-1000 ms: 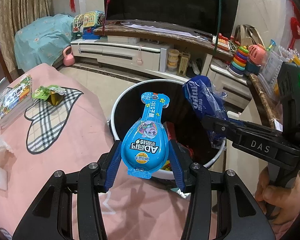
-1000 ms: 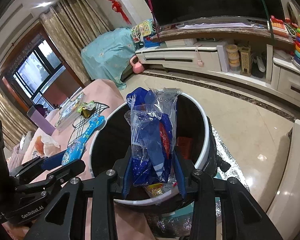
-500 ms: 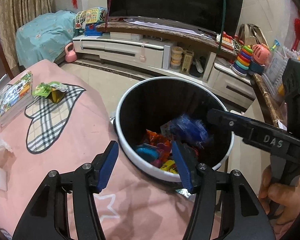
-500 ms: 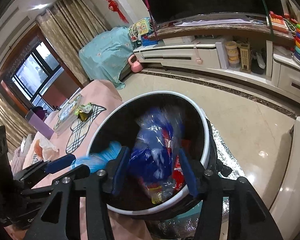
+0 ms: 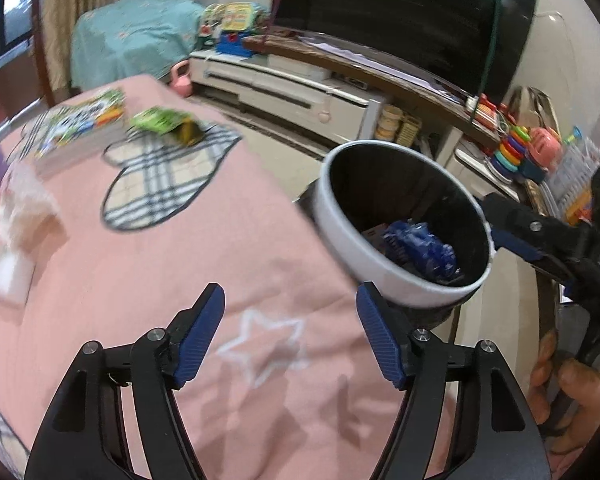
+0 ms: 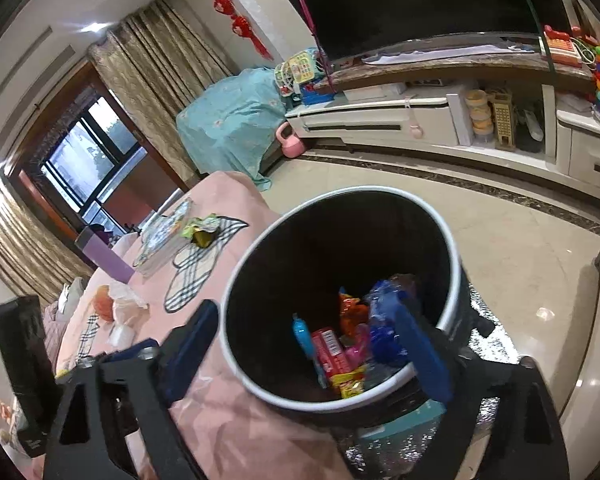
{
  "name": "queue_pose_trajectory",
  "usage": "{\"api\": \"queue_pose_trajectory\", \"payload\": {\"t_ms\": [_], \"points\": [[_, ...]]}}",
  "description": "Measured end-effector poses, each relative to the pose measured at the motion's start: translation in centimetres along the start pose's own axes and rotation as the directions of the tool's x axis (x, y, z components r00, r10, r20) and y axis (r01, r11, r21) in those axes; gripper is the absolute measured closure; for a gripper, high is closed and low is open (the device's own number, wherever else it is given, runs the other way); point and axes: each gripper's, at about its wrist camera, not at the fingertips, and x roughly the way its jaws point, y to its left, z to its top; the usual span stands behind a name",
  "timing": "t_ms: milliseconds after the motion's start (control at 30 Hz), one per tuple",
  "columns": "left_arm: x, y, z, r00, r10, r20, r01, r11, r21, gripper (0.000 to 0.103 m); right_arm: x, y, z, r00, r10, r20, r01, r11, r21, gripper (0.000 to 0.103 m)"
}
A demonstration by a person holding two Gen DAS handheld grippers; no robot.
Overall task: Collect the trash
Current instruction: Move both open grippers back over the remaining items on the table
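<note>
Bin rim [image 6: 452,248] between opening claw [image 6: 312,348]

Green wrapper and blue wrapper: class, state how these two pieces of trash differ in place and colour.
The green wrapper lies on the pink cloth beside the books; the blue wrapper lies inside the bin. The green wrapper is not yet collected; the blue wrapper is. Both are crumpled snack packaging.
</note>
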Motion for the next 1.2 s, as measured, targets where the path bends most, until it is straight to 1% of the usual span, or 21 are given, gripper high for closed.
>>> {"api": "queue_pose_trajectory", "payload": {"t_ms": [300,433,600,667,833,1033,1133,1200], "points": [[-1.8,5.8,-3.5,0.999,0.051,-0.013,-0.052,0.991,-0.125,0.032,0.4,4.7,-1.9,0.999,0.050,-0.012,-0.050,0.997,-0.066,0.006],[-2.7,8.4,-4.8,0.997,0.071,-0.013,-0.072,0.982,-0.175,0.032,1.4,7.1,-3.0,0.996,0.074,-0.045,-0.079,0.992,-0.101,0.006],[-3.7,10.9,-6.0,0.994,0.108,-0.012,-0.108,0.972,-0.210,0.030,3.0,9.7,-4.4,0.991,0.094,-0.098,-0.108,0.984,-0.143,0.006],[-4.2,12.2,-6.6,0.992,0.124,-0.008,-0.123,0.965,-0.232,0.028,3.7,10.6,-4.9,0.987,0.109,-0.116,-0.126,0.981,-0.150,0.006],[-4.7,15.1,-7.8,0.986,0.164,-0.016,-0.162,0.948,-0.275,0.028,5.0,12.0,-6.3,0.981,0.125,-0.150,-0.147,0.979,-0.142,0.006],[-4.9,18.2,-7.8,0.978,0.206,-0.022,-0.203,0.927,-0.314,0.028,6.5,13.3,-7.3,0.973,0.131,-0.189,-0.160,0.976,-0.149,0.006],[-4.9,19.5,-7.2,0.974,0.226,-0.019,-0.220,0.919,-0.328,0.028,7.2,13.9,-7.5,0.970,0.131,-0.205,-0.164,0.975,-0.153,0.006],[-4.4,20.4,-6.6,0.968,0.249,-0.024,-0.243,0.909,-0.340,0.025,7.5,14.2,-7.6,0.969,0.132,-0.211,-0.166,0.974,-0.153,0.006]]}}
